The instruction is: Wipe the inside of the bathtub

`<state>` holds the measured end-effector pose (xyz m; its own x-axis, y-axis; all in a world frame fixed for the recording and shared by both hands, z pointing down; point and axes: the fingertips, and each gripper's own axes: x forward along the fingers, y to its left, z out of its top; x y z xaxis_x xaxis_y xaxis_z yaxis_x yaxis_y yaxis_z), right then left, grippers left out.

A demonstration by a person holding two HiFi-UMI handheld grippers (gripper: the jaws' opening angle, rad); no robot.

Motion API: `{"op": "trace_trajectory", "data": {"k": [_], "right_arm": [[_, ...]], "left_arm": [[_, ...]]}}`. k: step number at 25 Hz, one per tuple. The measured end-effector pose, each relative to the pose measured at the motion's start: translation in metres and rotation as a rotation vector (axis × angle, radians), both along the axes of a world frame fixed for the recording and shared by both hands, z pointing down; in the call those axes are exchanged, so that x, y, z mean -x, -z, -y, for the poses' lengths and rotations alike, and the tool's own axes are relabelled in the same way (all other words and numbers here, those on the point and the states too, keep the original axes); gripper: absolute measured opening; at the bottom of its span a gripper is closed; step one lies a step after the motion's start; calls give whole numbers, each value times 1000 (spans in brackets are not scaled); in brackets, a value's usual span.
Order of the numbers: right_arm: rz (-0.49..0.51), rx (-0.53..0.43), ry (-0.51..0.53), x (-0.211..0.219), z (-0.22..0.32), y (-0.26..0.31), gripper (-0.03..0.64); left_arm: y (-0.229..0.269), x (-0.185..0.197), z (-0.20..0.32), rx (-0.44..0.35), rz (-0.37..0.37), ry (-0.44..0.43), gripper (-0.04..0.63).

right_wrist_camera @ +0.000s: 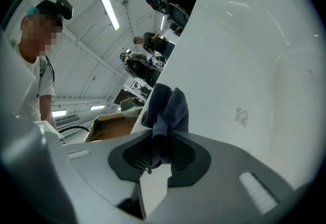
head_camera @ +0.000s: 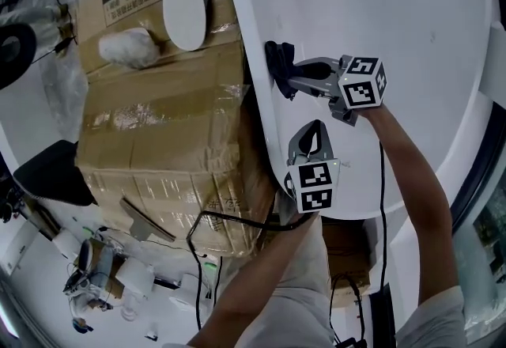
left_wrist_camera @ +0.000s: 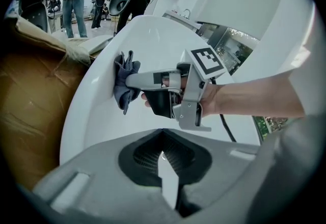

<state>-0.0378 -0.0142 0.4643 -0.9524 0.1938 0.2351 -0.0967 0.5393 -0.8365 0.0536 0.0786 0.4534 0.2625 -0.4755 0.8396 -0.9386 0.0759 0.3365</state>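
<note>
The bathtub (head_camera: 411,14) lies beside a cardboard box (head_camera: 158,141). The dark cloth (right_wrist_camera: 165,111) sits against its inner wall near the rim, pinched in my right gripper (right_wrist_camera: 159,159). My left gripper (left_wrist_camera: 163,156) is pressed together, empty. I'd press the cloth flat and overlap my strokes

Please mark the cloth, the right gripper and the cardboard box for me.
cloth (right_wrist_camera: 165,108): right gripper view, on the bunched dark fabric above the jaws.
right gripper (head_camera: 291,82): head view, at its fingertips, clamped on the cloth.
cardboard box (head_camera: 158,141): head view, on its taped brown face.
</note>
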Motion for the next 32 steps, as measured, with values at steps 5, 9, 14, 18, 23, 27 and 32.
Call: {"op": "trace_trajectory", "data": {"k": [5, 9, 14, 18, 23, 27, 32], "right_arm": [[10, 1, 1, -1, -2, 13, 71], [30, 9, 7, 0, -4, 25, 71], [46, 17, -8, -5, -2, 35, 71], [27, 7, -55, -16, 7, 32, 71], [-8, 7, -82, -30, 11, 13, 71], [-33, 15, -117, -41, 14, -5, 71], [-61, 25, -139, -52, 13, -27, 71]], "left_arm": [[11, 4, 1, -11, 4, 2, -2], [16, 7, 3, -17, 8, 6, -2], [24, 9, 1, -22, 11, 3, -2], [24, 7, 0, -21, 10, 1, -2], [15, 3, 1, -18, 11, 5, -2], [6, 1, -1, -7, 14, 5, -2], [-8, -2, -6, 13, 16, 5, -2]]}}
